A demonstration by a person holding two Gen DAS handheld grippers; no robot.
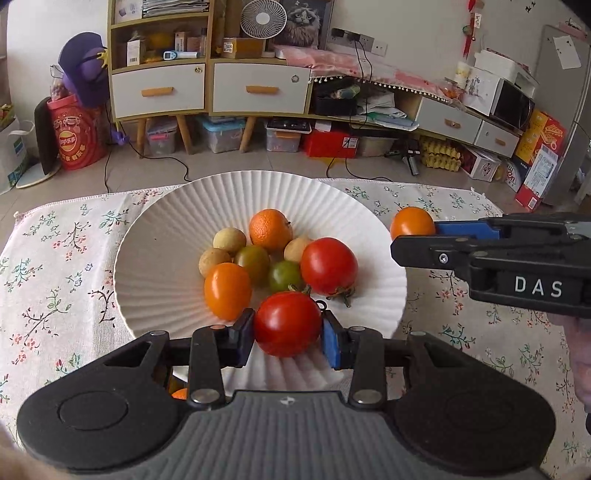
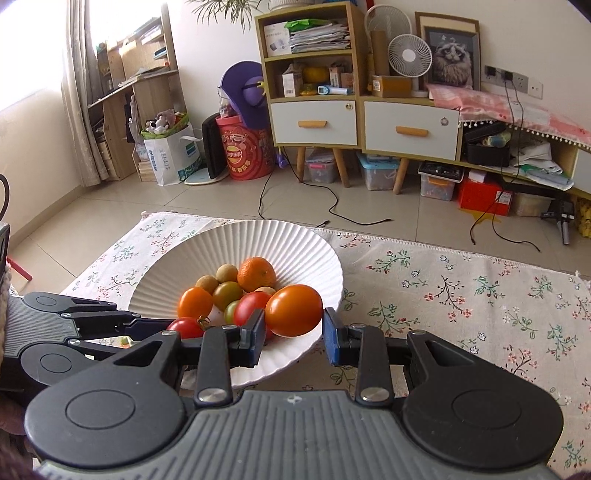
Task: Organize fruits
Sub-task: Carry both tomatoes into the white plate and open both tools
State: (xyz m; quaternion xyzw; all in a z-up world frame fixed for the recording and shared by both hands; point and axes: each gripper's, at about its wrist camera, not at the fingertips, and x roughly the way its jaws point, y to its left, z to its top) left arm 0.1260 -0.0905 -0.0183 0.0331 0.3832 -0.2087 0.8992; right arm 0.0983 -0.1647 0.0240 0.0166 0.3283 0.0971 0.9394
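Left gripper (image 1: 287,325) is clamping a red tomato (image 1: 287,323) over the white plate (image 1: 155,236)'s near rim. Right gripper (image 2: 293,323) is gripping an orange tomato (image 2: 293,310) beside the plate's edge.

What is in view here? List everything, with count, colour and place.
Plate: one, white, ribbed, on the tablecloth.
Tablecloth: one, cream with flowers, under the plate.
Loose red tomato: one, red, in the plate.
Loose orange tomato: one, orange, in the plate.
Mandarin: one, orange, in the plate, far side.
Green tomatoes: two, green, plate centre.
Small round fruits: three, tan, in the plate.
Held red tomato: one, red, between the left pads.
Held orange tomato: one, orange, between the right pads.
Cat picture: one, grey, against the far wall.
Left gripper: one, black, blue pads, gripping a tomato.
Right gripper: one, black, blue pads, gripping a tomato.
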